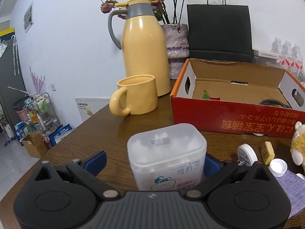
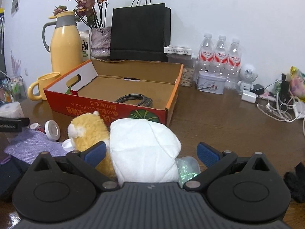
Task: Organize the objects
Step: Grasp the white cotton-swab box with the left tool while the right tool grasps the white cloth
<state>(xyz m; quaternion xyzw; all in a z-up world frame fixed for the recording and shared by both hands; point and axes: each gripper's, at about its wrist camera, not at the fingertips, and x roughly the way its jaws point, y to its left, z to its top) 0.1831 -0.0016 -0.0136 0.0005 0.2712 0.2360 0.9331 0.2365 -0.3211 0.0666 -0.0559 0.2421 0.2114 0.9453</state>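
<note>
A translucent cotton swab box (image 1: 166,154) stands on the brown table between the wide-open fingers of my left gripper (image 1: 152,162); the right finger is close to it, the left one apart. An open red cardboard box (image 1: 236,114) sits behind, also in the right wrist view (image 2: 106,108), with a coiled cable (image 2: 134,99) and a small green and red item (image 2: 71,91) inside. My right gripper (image 2: 151,153) is open around a white folded mask (image 2: 143,148), without gripping it. A yellow plush toy (image 2: 89,131) lies beside the mask.
A yellow thermos (image 1: 144,53), yellow mug (image 1: 137,95), vase of dried roses (image 1: 177,49) and black paper bag (image 1: 219,32) stand at the back. Purple cloth (image 2: 32,147), white caps (image 2: 52,129), water bottles (image 2: 219,57), a tin (image 2: 210,84) and cables (image 2: 276,108) lie around.
</note>
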